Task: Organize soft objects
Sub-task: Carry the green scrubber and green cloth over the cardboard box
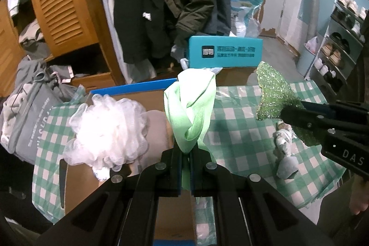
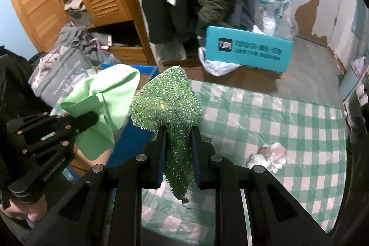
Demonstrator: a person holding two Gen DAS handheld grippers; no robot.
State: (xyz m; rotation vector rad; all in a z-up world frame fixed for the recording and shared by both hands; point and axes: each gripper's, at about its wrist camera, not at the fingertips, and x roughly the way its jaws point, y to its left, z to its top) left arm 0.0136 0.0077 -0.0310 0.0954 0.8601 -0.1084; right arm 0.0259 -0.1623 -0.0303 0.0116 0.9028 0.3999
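Left tongs (image 1: 186, 167) clamp a light green cloth (image 1: 191, 105) – right tongs (image 2: 178, 160) pinch a glittery green scouring cloth (image 2: 168, 98), both above the checked desk (image 2: 265, 112).

The left gripper (image 1: 188, 149) is built of matte black parts: two flat fingers (image 1: 169, 167) lined with blue pads, joined by angled link arms with triangular cut-outs. Round silver screw heads are set at the pivots. The right gripper (image 2: 177, 144) is made the same way, black with blue pad edges and silver pivot screws. On its body, as seen from the left wrist view, white letters "DAS" are printed. On the left gripper's body, seen from the right wrist view, small white lettering is printed, too blurred to be read with certainty. A dark sleeve (image 2: 13, 89) is worn.
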